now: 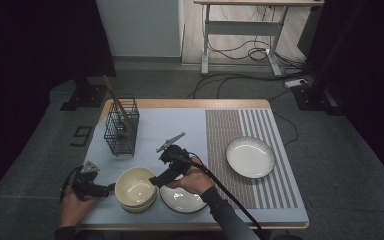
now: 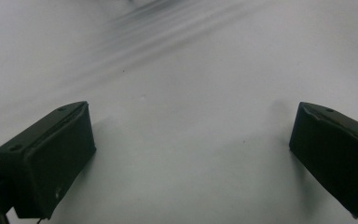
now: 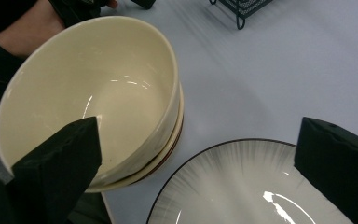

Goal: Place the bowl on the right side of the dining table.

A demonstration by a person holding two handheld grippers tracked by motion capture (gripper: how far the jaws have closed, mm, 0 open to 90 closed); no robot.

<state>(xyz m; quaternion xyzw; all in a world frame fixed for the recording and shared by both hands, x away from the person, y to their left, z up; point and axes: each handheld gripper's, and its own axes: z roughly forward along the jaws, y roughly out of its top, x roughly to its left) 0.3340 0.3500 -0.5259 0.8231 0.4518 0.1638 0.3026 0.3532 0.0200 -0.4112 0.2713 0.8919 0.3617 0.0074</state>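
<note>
At far left of the high view, left gripper (image 1: 111, 188) held low over the desk (image 1: 180, 125), jaws spread wide and empty in the left gripper view, tips close to the left rim of the stacked cream bowls (image 1: 135, 189); contact with the rim impossible to tell. Farther back on the desk, a dark wire utensil basket (image 1: 121, 131) with a wooden utensil (image 1: 116, 102) leaning out of it. Near the front edge, the stack of bowls itself, top bowl nested in at least one more, sitting tilted in the right gripper view. Just right of the stack, right gripper (image 1: 155, 180), jaws open and gripping nothing, one jaw seemingly hanging over the top bowl's rim and the other above the near plate (image 1: 182, 199) with the dark edge. Well apart on the striped placemat (image 1: 252, 155), a second plate (image 1: 250, 157). Likely risks from here: a shallow pinch on the glossy rim slipping; the lower bowl sticking to the top one, then dropping; a tilted lift knocking the near plate; a shove from either side sliding the stack toward the front edge.
</note>
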